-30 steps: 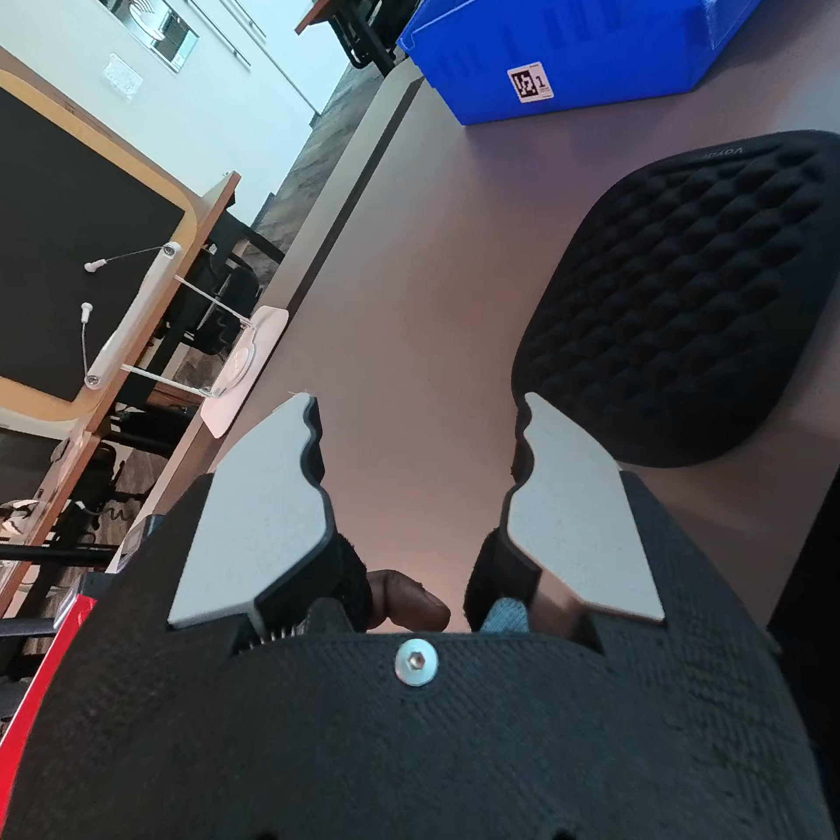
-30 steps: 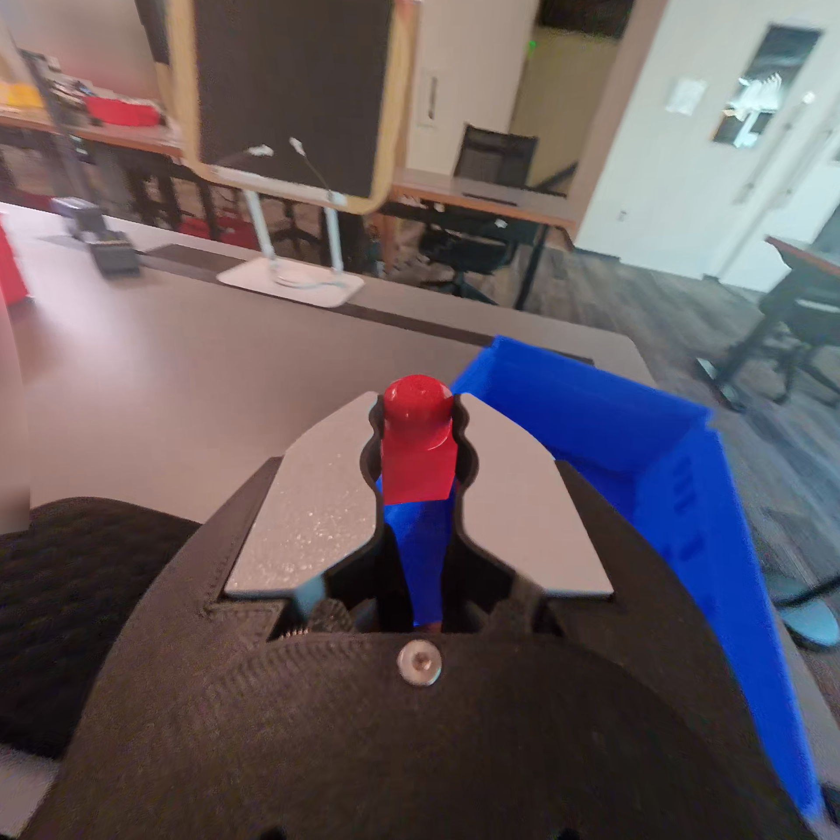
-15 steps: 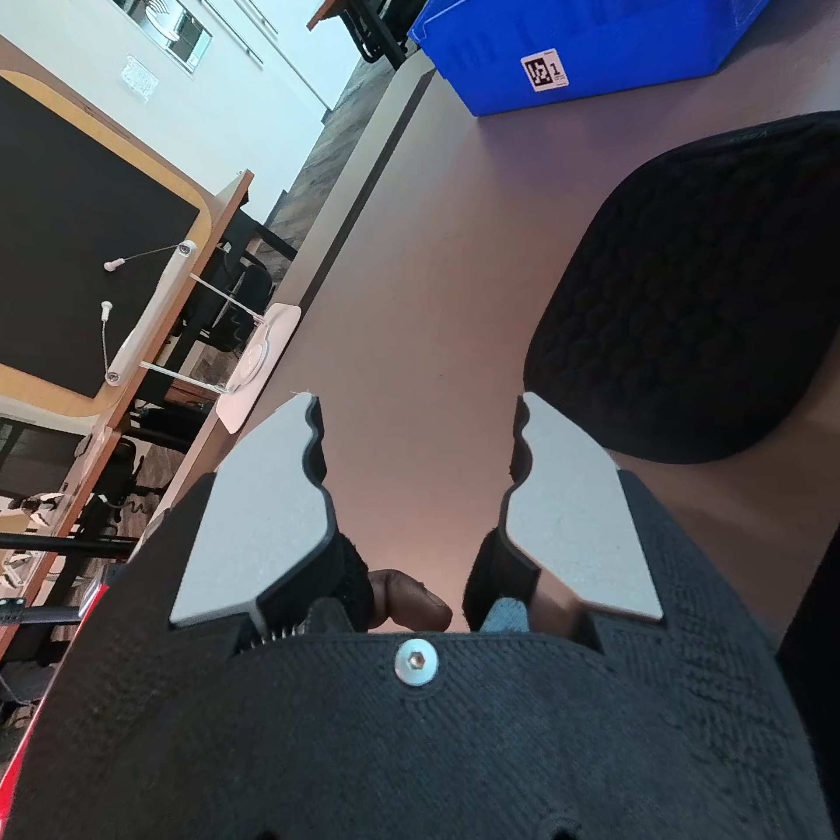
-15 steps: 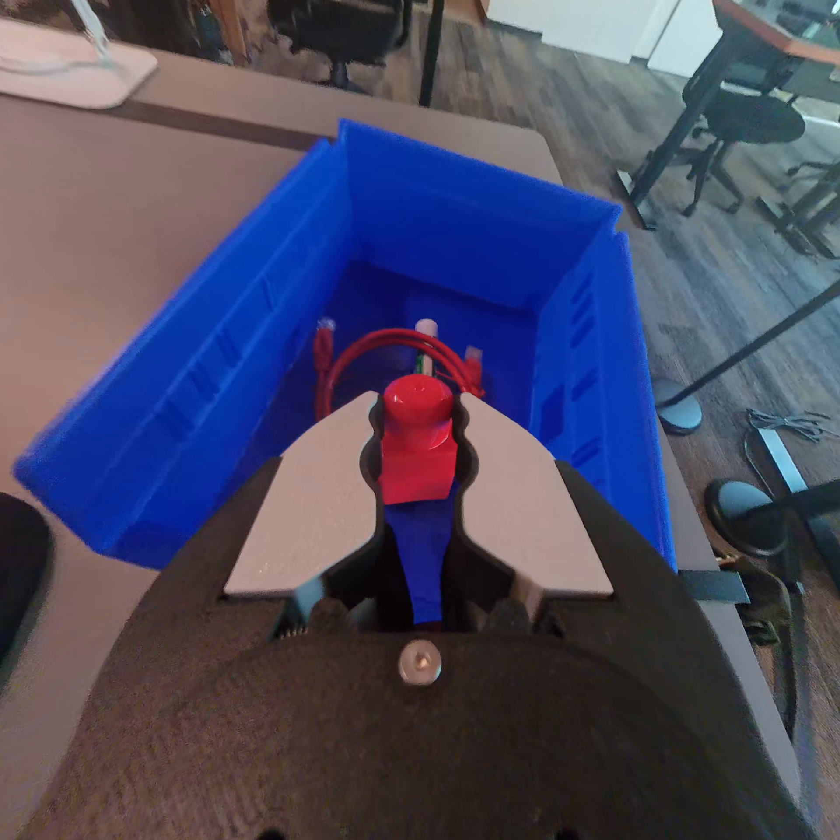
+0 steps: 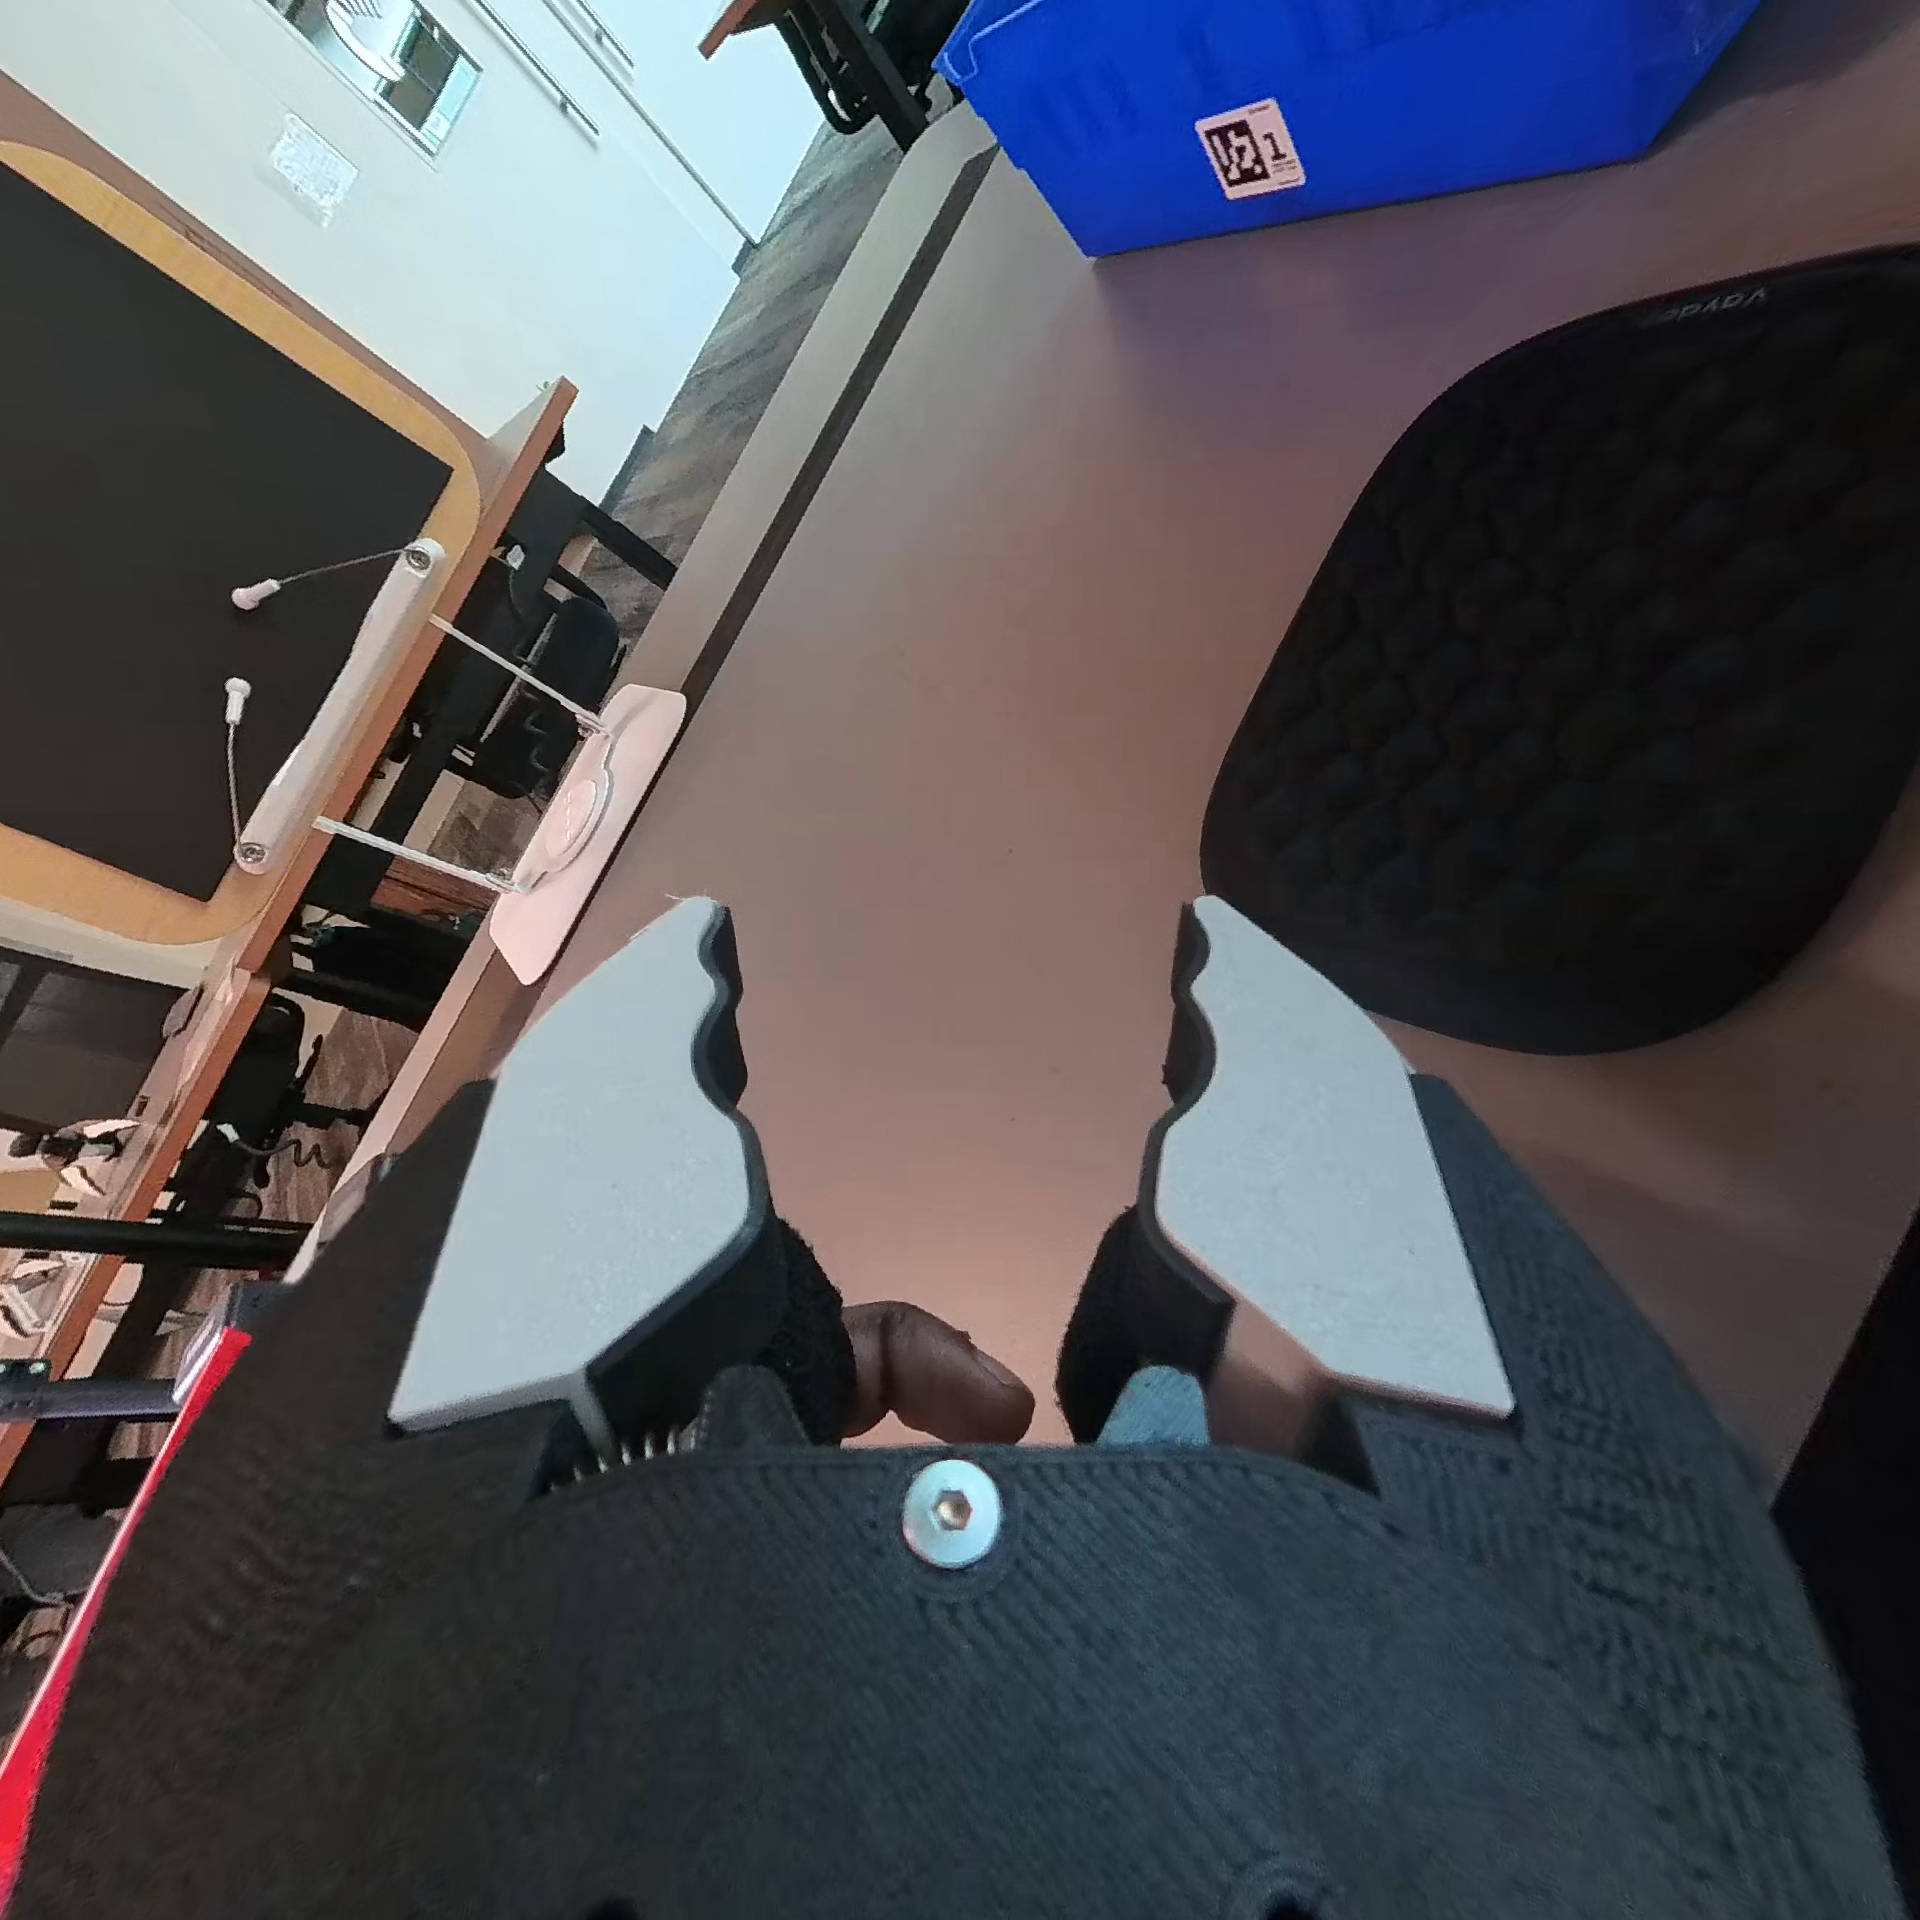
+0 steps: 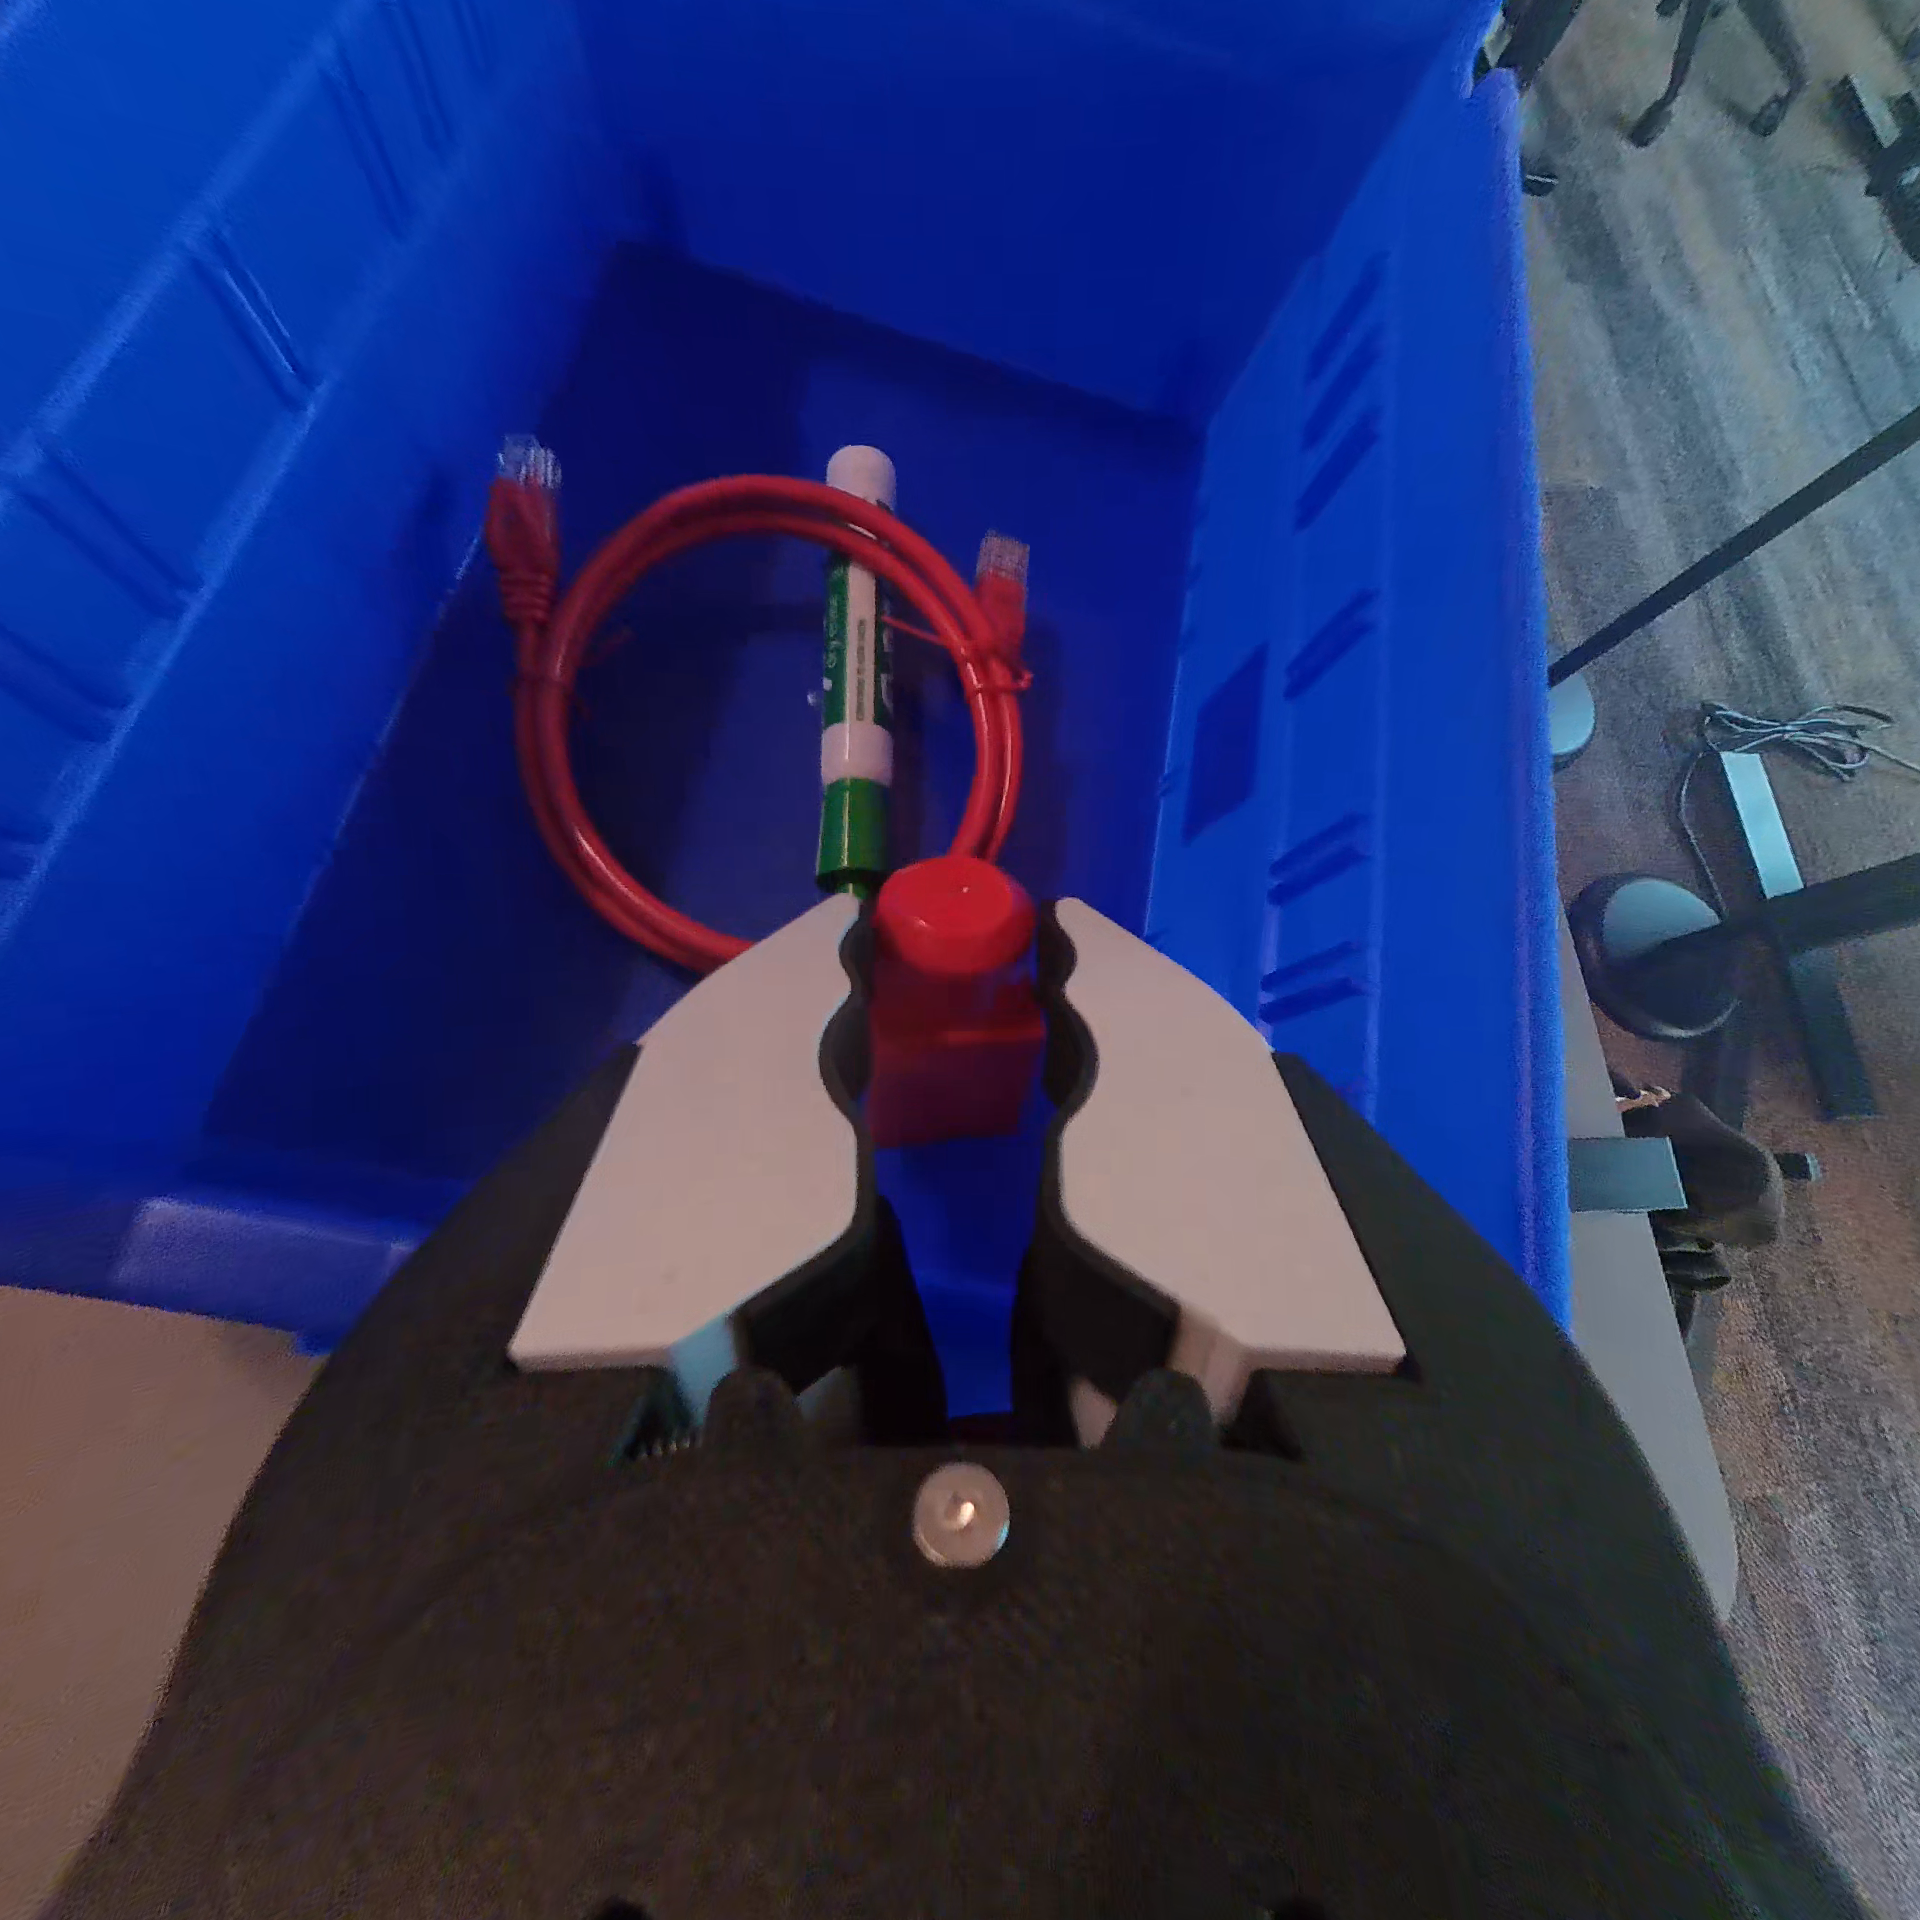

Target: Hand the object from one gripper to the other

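Over the blue bin [image 6: 1351, 520] the right gripper [image 6: 951, 997] pinches a red capped object [image 6: 951, 997], seemingly for dropping, while the left gripper [image 5: 956, 997] gapes empty above the table [image 5: 935, 623].

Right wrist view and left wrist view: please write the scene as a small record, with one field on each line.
right hand-held gripper: shut on the red block, held over the blue bin
left hand-held gripper: open, empty, above the table
bin contents: coiled red cable and green marker, the marker crossing the coil
beside the bin: black textured pad lying on the table
bin outer wall: white tag
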Demonstrator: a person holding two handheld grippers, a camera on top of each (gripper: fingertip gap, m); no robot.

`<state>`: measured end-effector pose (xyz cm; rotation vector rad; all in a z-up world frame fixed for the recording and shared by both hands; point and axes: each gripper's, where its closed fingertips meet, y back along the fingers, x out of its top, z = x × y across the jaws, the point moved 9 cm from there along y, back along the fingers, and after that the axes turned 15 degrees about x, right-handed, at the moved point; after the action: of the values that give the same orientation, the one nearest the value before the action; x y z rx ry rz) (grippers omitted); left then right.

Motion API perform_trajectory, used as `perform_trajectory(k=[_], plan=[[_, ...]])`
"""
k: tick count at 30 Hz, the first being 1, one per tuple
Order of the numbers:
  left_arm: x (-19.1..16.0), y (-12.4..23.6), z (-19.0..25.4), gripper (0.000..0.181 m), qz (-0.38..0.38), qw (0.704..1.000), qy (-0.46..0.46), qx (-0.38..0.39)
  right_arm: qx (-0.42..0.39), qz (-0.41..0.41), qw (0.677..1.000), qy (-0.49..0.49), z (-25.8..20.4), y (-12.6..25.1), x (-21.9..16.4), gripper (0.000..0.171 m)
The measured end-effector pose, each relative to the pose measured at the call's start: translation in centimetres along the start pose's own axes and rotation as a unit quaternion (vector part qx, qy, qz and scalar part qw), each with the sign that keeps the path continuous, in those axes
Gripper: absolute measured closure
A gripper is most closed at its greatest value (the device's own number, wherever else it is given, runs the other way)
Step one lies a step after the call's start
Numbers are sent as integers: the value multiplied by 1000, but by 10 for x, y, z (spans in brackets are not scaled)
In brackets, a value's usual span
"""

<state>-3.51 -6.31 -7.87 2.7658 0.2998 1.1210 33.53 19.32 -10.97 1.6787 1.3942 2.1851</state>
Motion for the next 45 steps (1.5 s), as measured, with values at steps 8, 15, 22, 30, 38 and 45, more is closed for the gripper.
perform_trajectory(k=[8, 15, 22, 30, 38, 45], plan=[[7, 7, -12, 101, 70, 988, 128, -54, 20, 110, 994, -4, -5, 23, 16, 107], [13, 35, -64, 93, 285, 901, 328, -16, 17, 260, 964, 61, -19, 48, 31, 87], [-10, 63, -124, 79, 320, 887, 312, 113, 17, 273, 956, 104, -33, 52, 38, 51], [-111, 87, -198, 82, -39, 934, 177, 308, 58, 314, 943, 91, -41, 60, 42, 52], [-183, 101, -202, 111, -278, 913, 207, 214, 69, 307, 944, 98, -46, 56, 42, 57], [-210, 84, -196, 121, -357, 886, 244, 168, 60, 297, 947, 106, -46, 54, 41, 58]])
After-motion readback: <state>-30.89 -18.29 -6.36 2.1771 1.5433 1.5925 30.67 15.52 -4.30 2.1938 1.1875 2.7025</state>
